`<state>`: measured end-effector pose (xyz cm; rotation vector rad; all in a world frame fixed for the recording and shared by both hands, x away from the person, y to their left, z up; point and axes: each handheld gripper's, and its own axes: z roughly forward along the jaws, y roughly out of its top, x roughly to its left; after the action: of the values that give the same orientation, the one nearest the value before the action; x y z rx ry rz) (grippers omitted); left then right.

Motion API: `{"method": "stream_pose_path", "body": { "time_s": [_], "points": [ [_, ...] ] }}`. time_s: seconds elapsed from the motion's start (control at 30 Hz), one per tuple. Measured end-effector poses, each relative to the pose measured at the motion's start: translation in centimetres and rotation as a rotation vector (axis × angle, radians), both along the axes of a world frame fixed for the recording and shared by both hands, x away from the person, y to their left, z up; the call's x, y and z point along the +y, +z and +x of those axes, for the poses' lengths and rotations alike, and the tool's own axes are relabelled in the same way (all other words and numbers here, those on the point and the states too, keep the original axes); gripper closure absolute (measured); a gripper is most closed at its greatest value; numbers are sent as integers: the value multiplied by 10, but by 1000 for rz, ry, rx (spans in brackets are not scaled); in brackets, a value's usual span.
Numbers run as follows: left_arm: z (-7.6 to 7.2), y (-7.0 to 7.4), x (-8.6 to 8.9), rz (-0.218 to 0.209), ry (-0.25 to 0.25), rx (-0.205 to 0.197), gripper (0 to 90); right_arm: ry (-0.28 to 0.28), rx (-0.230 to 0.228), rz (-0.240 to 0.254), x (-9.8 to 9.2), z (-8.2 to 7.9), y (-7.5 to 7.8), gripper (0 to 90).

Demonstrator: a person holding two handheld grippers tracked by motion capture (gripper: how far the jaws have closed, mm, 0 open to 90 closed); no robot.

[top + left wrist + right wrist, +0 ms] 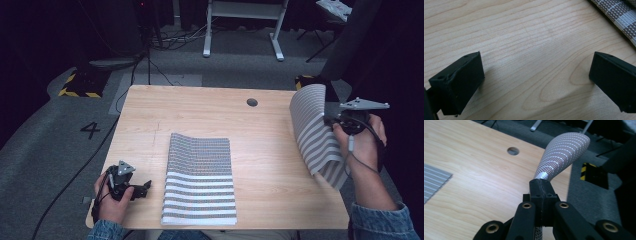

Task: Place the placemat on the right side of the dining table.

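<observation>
Grey-and-white striped, the lifted placemat (pixel 317 135) is pinched at its edge between the pressed-together jaws of the right gripper (pixel 541 185) and curls up beyond them, while the left gripper (pixel 536 77) is held spread over bare table (pixel 524 37), a second placemat (pixel 200 180) lying just past its right jaw.

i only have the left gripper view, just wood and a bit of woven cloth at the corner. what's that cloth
Observer: It is a striped placemat lying flat in the middle of the table.
Operator: is there a second one
Observer: Yes, another striped mat is lifted at the table's right edge, bowed over and hanging.
Operator: who has it
Observer: The right gripper is shut on that mat's edge.
Operator: and where's my left one
Observer: The left gripper sits open near the table's front left corner, just left of the flat placemat.
</observation>
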<state>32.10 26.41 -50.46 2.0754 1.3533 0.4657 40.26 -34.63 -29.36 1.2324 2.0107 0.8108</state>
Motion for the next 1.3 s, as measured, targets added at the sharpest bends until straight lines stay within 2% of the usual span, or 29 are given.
{"method": "stream_pose_path", "body": {
  "time_s": [0.13,0.3,0.57,0.9,0.93,0.97,1.0,1.03,1.1,1.2,1.3],
  "points": [
    [0,0,0,0,0,0,0,48,5,44,13,0,-10,900],
    [0,0,0,0,0,0,0,113,40,55,36,0,-23,900],
    [0,0,0,0,0,0,0,172,105,100,60,4,-50,899],
    [0,0,0,2,1,1,0,241,211,126,89,8,-104,886],
    [0,0,0,2,0,1,0,261,235,156,93,7,-110,815],
    [0,0,0,0,0,0,0,261,235,156,93,7,-110,815],
    [0,0,0,2,1,1,0,270,245,188,96,7,-112,745],
    [0,0,0,0,0,1,0,289,245,208,97,6,-114,663],
    [0,0,0,0,0,1,0,303,234,241,100,4,-115,573],
    [0,0,0,0,-1,0,0,307,202,276,98,-1,-110,500],
    [0,0,0,-1,-1,1,0,271,168,280,87,-6,-104,478]
  ]
}}
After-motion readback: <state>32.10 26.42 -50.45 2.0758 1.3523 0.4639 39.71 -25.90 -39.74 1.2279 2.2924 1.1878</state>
